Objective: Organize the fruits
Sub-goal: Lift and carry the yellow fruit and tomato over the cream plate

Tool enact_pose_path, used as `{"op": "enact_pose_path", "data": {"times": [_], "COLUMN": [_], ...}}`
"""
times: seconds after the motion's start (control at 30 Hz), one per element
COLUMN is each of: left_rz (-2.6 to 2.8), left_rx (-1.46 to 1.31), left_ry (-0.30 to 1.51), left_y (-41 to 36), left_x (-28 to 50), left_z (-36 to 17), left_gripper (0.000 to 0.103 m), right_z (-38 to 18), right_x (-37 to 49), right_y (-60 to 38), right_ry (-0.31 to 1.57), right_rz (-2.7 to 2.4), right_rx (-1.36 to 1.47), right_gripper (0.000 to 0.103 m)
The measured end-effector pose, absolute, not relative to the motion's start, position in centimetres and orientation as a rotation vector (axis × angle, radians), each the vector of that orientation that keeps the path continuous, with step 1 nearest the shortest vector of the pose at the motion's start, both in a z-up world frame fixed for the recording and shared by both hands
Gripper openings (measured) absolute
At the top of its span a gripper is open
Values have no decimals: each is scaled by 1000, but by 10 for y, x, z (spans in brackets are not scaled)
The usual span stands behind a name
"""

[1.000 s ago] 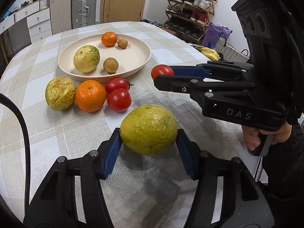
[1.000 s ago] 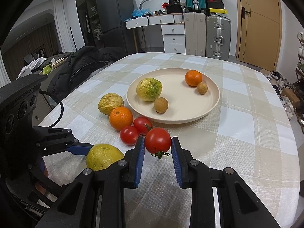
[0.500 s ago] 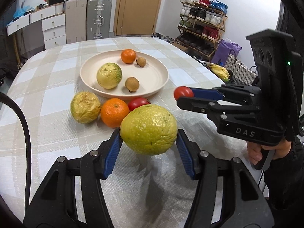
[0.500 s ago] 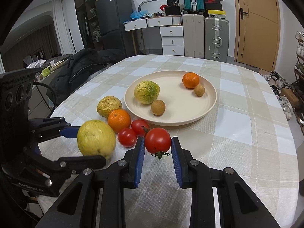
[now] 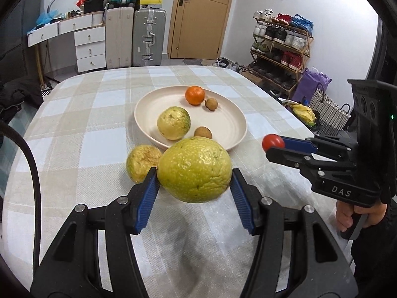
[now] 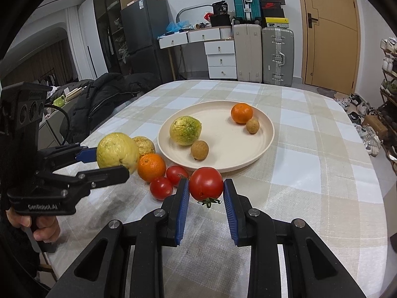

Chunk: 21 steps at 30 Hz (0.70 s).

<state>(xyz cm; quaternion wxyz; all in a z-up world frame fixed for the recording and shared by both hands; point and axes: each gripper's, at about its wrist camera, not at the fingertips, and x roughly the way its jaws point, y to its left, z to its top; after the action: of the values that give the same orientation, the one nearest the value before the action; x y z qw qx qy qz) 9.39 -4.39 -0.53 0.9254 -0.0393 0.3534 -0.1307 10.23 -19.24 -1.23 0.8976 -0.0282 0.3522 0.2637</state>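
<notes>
Currently, a large yellow-green citrus is pinched between the blue pads of the left tongs and held clear above the checked counter, just short of the cream plate. A red tomato is clamped in the right tongs, stem downward. On the plate are seen a mottled citrus, a mandarin and two small brown fruits. Beside the plate, an orange, two tomatoes and another wrinkled yellow fruit are left on the cloth.
</notes>
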Motion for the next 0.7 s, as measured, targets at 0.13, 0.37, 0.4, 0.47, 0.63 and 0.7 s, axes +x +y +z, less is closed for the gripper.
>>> {"op": "enact_pose_path", "data": {"times": [0.13, 0.37, 0.4, 0.47, 0.63, 0.7], "left_rz": [-249, -222, -220, -211, -197, -187], "left_rx": [-92, -69, -66, -60, -73, -73], "left_ry": [728, 748, 745, 738, 725, 719], "left_y": [-36, -32, -32, -32, -31, -31], "left_x": [105, 124, 127, 131, 143, 148], "left_z": [-2, 2, 3, 4, 5, 5], "left_gripper": [55, 55, 55, 55, 55, 55], "right_z": [-11, -7, -7, -5, -2, -3], "right_x": [108, 128, 130, 135, 145, 150], "right_y": [-193, -191, -191, -191, -195, -197], "right_ry": [727, 726, 726, 724, 710, 710], "right_rz": [543, 516, 516, 512, 501, 491], "right_rx": [-48, -29, -24, -15, 23, 44], "right_gripper": [29, 29, 29, 29, 29, 29]}}
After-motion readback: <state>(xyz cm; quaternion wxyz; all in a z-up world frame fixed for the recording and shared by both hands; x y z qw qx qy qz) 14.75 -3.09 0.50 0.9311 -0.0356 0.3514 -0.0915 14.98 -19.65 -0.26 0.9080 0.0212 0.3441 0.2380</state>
